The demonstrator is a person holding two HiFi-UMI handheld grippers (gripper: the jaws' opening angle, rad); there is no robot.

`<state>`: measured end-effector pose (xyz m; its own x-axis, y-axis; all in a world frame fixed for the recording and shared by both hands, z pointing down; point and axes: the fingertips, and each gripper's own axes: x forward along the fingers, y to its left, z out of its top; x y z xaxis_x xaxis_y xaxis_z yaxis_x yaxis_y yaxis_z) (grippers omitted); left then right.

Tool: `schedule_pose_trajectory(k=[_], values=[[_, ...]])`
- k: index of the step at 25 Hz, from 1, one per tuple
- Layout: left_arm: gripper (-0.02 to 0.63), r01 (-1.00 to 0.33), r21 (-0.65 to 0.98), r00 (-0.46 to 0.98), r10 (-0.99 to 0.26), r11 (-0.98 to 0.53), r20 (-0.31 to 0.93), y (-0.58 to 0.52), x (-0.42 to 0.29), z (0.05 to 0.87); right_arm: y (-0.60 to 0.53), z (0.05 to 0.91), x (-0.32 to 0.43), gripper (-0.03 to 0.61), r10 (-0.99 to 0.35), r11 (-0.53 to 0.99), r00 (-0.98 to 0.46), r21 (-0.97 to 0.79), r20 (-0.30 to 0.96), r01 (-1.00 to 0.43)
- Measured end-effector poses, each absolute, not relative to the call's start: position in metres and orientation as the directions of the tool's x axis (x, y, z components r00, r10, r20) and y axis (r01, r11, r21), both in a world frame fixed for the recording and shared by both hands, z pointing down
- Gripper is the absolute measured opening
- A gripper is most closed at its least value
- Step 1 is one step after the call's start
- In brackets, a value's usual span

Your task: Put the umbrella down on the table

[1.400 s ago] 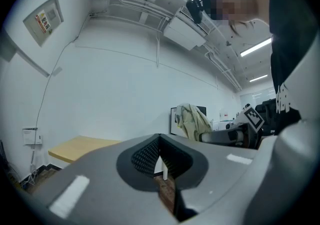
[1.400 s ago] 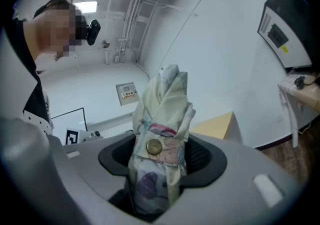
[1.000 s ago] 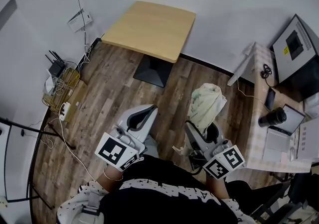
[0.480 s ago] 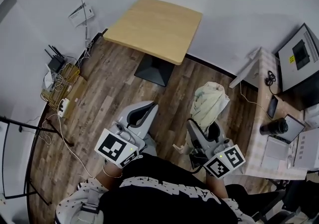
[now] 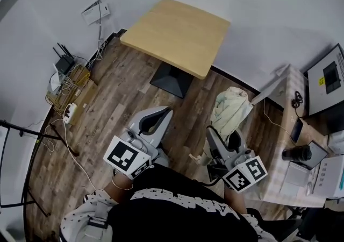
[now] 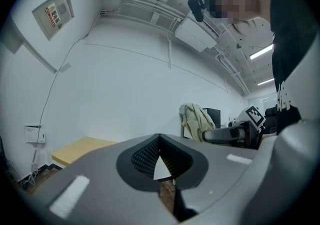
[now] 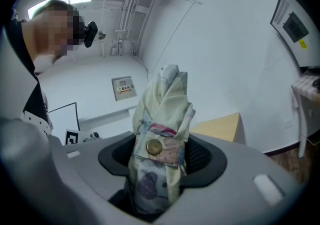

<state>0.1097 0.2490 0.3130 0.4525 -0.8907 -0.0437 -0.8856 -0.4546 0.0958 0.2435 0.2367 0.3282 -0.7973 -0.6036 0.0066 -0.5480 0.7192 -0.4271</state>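
Two grippers are held out level over the wooden floor (image 5: 115, 93), and nothing has been set down yet. On the left, the left gripper (image 5: 155, 122) has its jaws brought together at the tips with nothing between them, so it carries no load. Ahead, between the two, stands the table (image 5: 180, 28), its pale wooden top bare and well apart from both grippers. To the right, the right gripper (image 5: 226, 137) has its jaws standing wide but pressed on the folded umbrella (image 5: 231, 107). This is a cream bundle bound by a strap with a round snap, and it rises upright out of the grip. The umbrella is thus in hand and off the table, and I judge the carry partway at best. What looks left is to bring it over the tabletop, lower it until it rests there, and let the jaws go.
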Motion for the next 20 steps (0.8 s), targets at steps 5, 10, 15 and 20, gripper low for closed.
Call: schedule_pose_trajectory(k=[5, 10, 15, 20], values=[[-0.015, -0.892, 0.114, 0.435, -0.899, -0.438, -0.045, 0.234, 0.086, 0.314, 0.22, 0.327, 0.224, 0.27, -0.602, 0.721, -0.798, -0.417, 0.018, -0.553], [-0.015, -0.887, 0.13, 0.441, -0.896, -0.444, -0.053, 0.218, 0.066, 0.316, 0.204, 0.327, 0.204, 0.27, -0.61, 0.714, -0.792, -0.409, 0.034, -0.568], [-0.015, -0.884, 0.138, 0.444, -0.895, -0.446, -0.048, 0.204, 0.043, 0.32, 0.186, 0.326, 0.182, 0.27, -0.611, 0.717, -0.791, -0.403, 0.031, -0.569], [-0.015, -0.896, 0.144, 0.417, -0.908, -0.419, -0.05, 0.194, 0.004, 0.324, 0.172, 0.329, 0.149, 0.27, -0.604, 0.724, -0.795, -0.386, 0.046, -0.572]])
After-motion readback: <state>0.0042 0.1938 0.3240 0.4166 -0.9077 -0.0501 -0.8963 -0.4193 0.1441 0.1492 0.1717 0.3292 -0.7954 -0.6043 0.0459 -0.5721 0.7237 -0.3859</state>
